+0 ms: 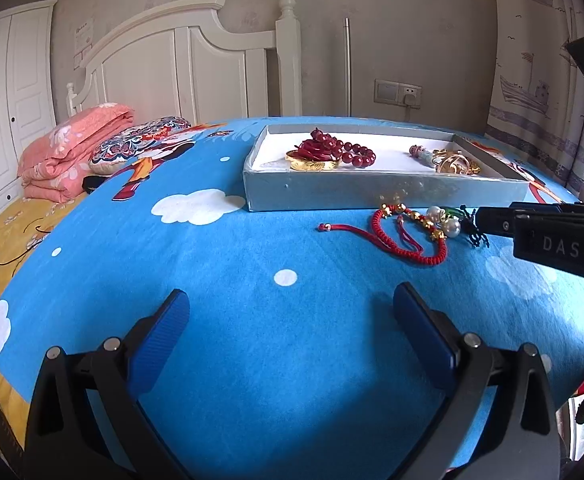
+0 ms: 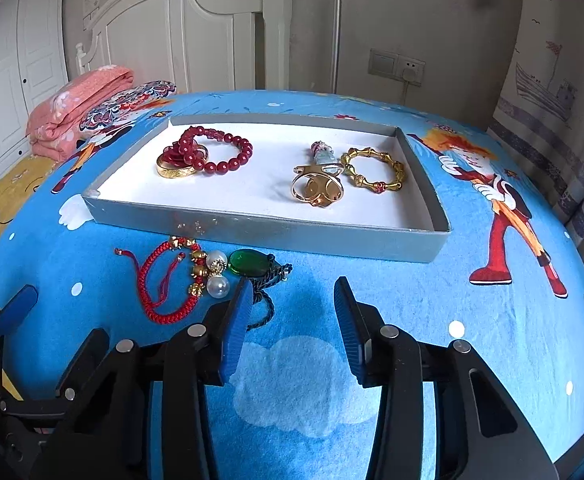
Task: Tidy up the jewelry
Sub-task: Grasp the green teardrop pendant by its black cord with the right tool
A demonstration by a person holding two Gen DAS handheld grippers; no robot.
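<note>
Shallow grey tray [image 2: 276, 236] sits on the blue cartoon bedspread [image 2: 491, 320]. Sorted into it already: red bead bracelet [image 2: 228, 152] over a gold bangle [image 2: 176, 170] at left; gold ring [image 2: 317, 190], small pale pendant [image 2: 323, 156] and gold bamboo bangle [image 2: 371, 172] at right. Grouping looks like like-with-like.

Outside, just in front of the tray's near wall: red braided cord bracelet [image 2: 160, 280], pearl and gold bead charms [image 2: 214, 276], green oval pendant [image 2: 246, 262] on dark cord.

Right gripper [image 2: 292, 312]: fingers wide, empty, left pad just beside the dark cord; likely lining up on the green pendant. Left gripper [image 1: 288, 316]: fingers wide, empty, well short of the pile.

Obstacles: pieces touch and may tangle; the tray wall must be cleared
</note>
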